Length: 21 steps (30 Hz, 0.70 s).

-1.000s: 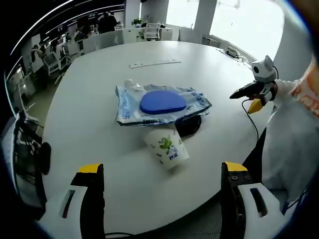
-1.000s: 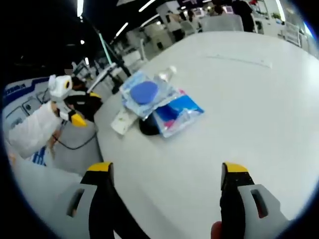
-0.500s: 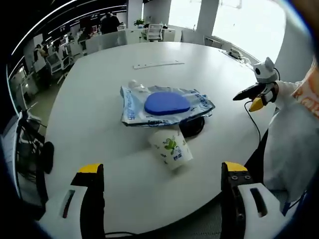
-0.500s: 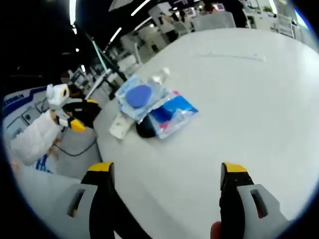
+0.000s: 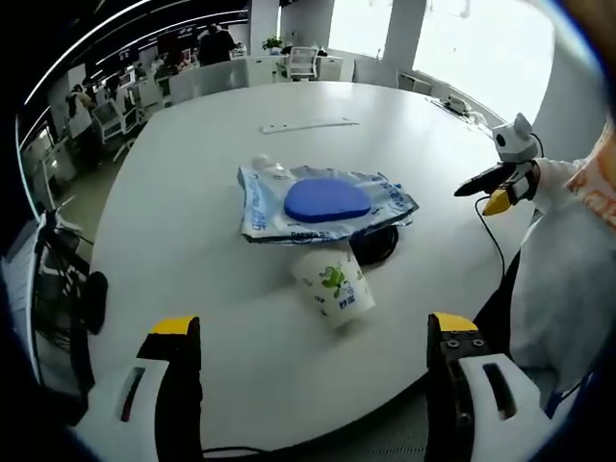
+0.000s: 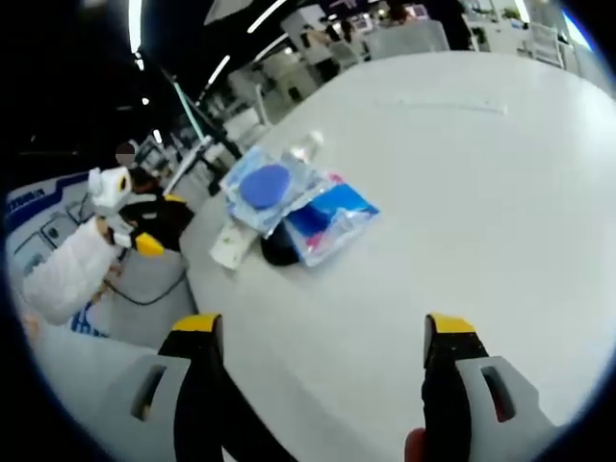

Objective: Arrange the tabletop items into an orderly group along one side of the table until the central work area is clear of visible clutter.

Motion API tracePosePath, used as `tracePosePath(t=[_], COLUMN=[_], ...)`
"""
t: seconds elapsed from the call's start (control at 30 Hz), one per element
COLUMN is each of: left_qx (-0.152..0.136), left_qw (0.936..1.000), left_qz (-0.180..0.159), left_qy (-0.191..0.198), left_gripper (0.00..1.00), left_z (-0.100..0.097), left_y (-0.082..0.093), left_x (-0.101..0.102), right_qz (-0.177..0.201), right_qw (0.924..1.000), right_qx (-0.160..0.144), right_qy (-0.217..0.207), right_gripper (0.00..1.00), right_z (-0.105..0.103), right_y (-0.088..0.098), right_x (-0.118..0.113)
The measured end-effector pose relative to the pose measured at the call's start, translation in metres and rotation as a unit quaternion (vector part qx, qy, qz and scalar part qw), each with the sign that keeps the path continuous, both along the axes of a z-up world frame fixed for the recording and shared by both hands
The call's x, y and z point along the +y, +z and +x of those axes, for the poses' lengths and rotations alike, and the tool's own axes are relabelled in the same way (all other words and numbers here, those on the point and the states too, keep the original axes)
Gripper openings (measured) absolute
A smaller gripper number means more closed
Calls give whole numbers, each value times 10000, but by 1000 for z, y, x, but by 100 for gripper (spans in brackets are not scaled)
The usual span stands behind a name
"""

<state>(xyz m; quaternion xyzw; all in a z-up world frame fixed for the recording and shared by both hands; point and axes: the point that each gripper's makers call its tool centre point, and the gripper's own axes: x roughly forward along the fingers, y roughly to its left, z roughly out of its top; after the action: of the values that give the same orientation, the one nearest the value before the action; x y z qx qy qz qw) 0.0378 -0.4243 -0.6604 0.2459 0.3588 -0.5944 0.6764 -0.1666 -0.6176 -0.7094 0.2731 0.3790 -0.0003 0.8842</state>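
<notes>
- The left gripper (image 5: 308,337) stands with its jaws spread wide and nothing between them; it is held above the near edge of the round white table (image 5: 192,183).
- The right gripper (image 6: 313,337) is likewise wide open and empty, held over bare tabletop, with the clutter up and to the left of its jaws and well apart from them.
- The clutter forms one tight cluster. A paper cup (image 5: 334,285) with a green print lies on its side, nearest the left gripper. Just behind it sits a dark round object (image 5: 377,244), partly under a clear plastic bag (image 5: 262,197) that carries a blue oval item (image 5: 327,200).
- In the right gripper view a second, blue packet (image 6: 339,214) shows beside the bag, and a clear bottle (image 6: 306,145) lies at the far end of the pile.
- A long pale strip (image 5: 310,125) lies alone farther across the table.
- Judgement: the cup lies straight ahead of the left gripper, its long axis running roughly away from the jaws and slightly across. The left gripper is the nearer, so it appears better placed to take the cup first.
- No item has yet been set along a table side.
</notes>
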Motion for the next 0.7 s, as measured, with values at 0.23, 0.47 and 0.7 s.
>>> tracePosePath(t=[0.23, 0.47, 0.7], left_qx=[-32, -49, 10], left_qw=[9999, 10000, 10000], left_qz=[-113, -38, -37], left_qy=[63, 8, 13], left_gripper=[100, 99, 100], left_z=[6, 6, 7], left_y=[4, 1, -1], left_x=[-2, 0, 0], right_qz=[9, 42, 145], right_qw=[10000, 10000, 9998], right_qx=[5, 25, 88], right_qy=[2, -20, 103], right_gripper=[84, 82, 77], right_z=[0, 0, 1], right_y=[0, -1, -4], right_x=[2, 2, 11])
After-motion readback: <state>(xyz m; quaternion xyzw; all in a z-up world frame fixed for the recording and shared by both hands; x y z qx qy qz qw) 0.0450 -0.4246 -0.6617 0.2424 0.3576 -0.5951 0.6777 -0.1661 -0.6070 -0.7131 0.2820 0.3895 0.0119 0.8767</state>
